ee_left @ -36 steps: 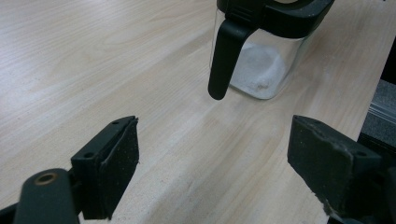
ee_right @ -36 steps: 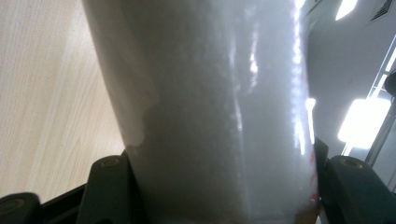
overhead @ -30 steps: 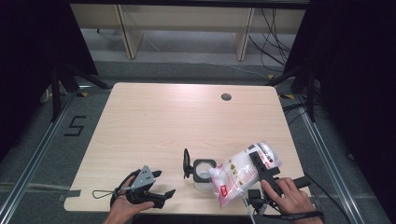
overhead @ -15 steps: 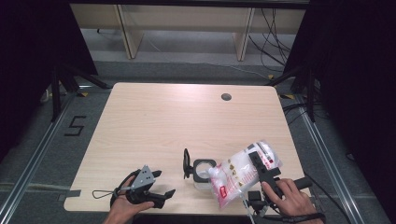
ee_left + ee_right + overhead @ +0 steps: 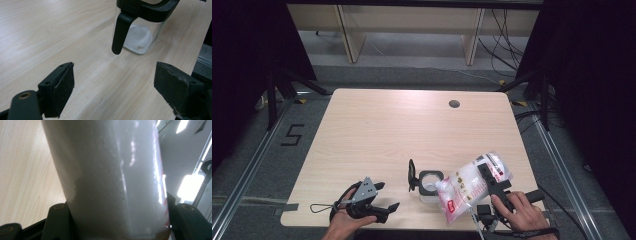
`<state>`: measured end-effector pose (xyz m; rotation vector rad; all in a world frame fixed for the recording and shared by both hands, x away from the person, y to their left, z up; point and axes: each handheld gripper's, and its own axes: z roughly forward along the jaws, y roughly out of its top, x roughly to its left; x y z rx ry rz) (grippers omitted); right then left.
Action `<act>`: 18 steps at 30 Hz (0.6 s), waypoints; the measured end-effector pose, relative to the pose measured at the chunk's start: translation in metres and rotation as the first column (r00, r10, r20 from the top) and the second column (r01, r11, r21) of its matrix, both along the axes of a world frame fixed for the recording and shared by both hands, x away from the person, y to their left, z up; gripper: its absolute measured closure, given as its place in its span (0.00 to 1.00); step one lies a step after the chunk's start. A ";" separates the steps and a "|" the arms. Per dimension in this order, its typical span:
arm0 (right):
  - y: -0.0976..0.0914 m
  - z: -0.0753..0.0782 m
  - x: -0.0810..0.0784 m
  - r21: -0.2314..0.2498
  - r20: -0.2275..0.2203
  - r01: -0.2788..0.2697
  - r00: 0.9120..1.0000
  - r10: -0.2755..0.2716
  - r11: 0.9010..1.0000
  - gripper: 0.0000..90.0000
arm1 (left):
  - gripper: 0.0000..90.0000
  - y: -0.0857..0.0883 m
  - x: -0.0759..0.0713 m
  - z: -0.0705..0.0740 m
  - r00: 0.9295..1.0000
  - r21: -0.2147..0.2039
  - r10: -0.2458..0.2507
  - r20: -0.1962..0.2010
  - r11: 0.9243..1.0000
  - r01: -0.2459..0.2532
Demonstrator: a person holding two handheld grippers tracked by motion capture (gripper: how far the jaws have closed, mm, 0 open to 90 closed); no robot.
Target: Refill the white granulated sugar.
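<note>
A clear plastic bag of white grains [image 5: 464, 186] with a red-printed label hangs tilted over the table's front right, its lower end beside the jar. My right gripper [image 5: 485, 173] is shut on the bag, which bulges between the jaws in the right gripper view [image 5: 112, 182]. A clear jar [image 5: 430, 184] with a black rim and its black lid [image 5: 411, 175] flipped up stands just left of the bag. A little white powder lies in the bottom of the jar [image 5: 140, 37]. My left gripper [image 5: 388, 195] rests open near the front edge, left of the jar, nothing between its jaws [image 5: 117, 82].
The light wooden table [image 5: 402, 130] has a round cable hole [image 5: 454, 104] at the back right. Black stands and cables flank the table on the grey floor, and a pale shelf unit stands beyond the far edge.
</note>
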<state>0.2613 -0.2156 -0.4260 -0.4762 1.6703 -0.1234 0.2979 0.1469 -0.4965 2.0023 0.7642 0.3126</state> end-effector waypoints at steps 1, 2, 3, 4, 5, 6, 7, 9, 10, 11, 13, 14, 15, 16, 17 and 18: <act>-0.001 -0.002 0.002 0.027 0.017 -0.028 0.999 0.027 0.999 0.47 | 0.18 0.000 0.000 0.000 1.000 0.003 0.003 -0.002 1.000 -0.003; -0.003 -0.006 0.001 0.068 0.002 -0.005 1.000 0.005 0.998 0.47 | 0.18 0.000 0.000 0.000 1.000 0.007 0.002 0.000 1.000 -0.002; -0.004 -0.006 0.002 0.062 0.001 -0.008 1.000 0.008 0.998 0.47 | 0.18 -0.001 0.000 0.000 1.000 0.006 0.003 -0.001 1.000 -0.003; -0.003 -0.004 0.002 0.037 -0.008 -0.002 1.000 0.003 0.999 0.47 | 0.18 -0.001 0.000 0.000 1.000 0.008 0.000 0.000 1.000 0.000; -0.005 -0.007 0.003 0.062 -0.009 -0.001 1.000 0.002 0.998 0.47 | 0.18 -0.001 0.000 0.000 1.000 0.007 0.004 0.000 1.000 -0.004; -0.005 -0.006 0.003 0.052 -0.004 -0.007 1.000 0.007 0.999 0.48 | 0.18 -0.001 0.000 0.000 1.000 0.009 0.001 -0.001 1.000 -0.001; -0.005 -0.006 0.003 0.052 -0.004 -0.007 1.000 0.007 0.999 0.48 | 0.18 -0.001 0.000 0.000 1.000 0.009 0.001 -0.001 1.000 -0.001; -0.006 -0.009 0.003 0.083 -0.003 -0.004 1.000 0.004 0.997 0.48 | 0.18 0.000 0.000 0.000 1.000 0.002 -0.001 -0.002 1.000 0.001; -0.006 -0.009 0.003 0.087 -0.003 -0.004 1.000 0.005 0.996 0.48 | 0.18 -0.001 0.000 0.000 1.000 -0.009 0.006 0.001 1.000 -0.006; -0.006 -0.008 0.004 0.070 0.000 -0.015 1.000 0.015 0.997 0.48 | 0.18 0.000 0.000 0.001 1.000 0.005 0.001 0.005 1.000 -0.001; -0.006 -0.007 0.004 0.058 -0.008 -0.011 1.000 0.012 0.998 0.48 | 0.18 0.000 0.000 0.001 1.000 0.007 -0.002 0.009 1.000 0.002; -0.007 -0.010 0.005 0.086 -0.006 -0.014 1.000 0.014 0.996 0.48 | 0.18 -0.001 -0.001 0.001 1.000 -0.010 0.007 0.006 1.000 -0.007; -0.006 -0.009 0.006 0.072 -0.008 -0.018 1.000 0.019 0.997 0.48 | 0.18 0.000 0.000 0.001 1.000 -0.002 -0.007 0.016 1.000 0.007; -0.007 -0.008 0.006 0.059 -0.010 -0.012 1.000 0.012 0.998 0.48 | 0.18 0.000 0.000 0.001 1.000 0.007 -0.005 0.008 1.000 0.005; -0.007 -0.010 0.005 0.075 -0.010 -0.004 1.000 0.005 0.997 0.48 | 0.18 0.000 0.000 0.001 1.000 0.007 -0.005 0.008 1.000 0.005; -0.007 -0.009 0.006 0.064 -0.007 -0.010 1.000 0.010 0.998 0.48 | 0.18 0.000 0.000 0.001 1.000 0.001 0.003 0.002 1.000 -0.003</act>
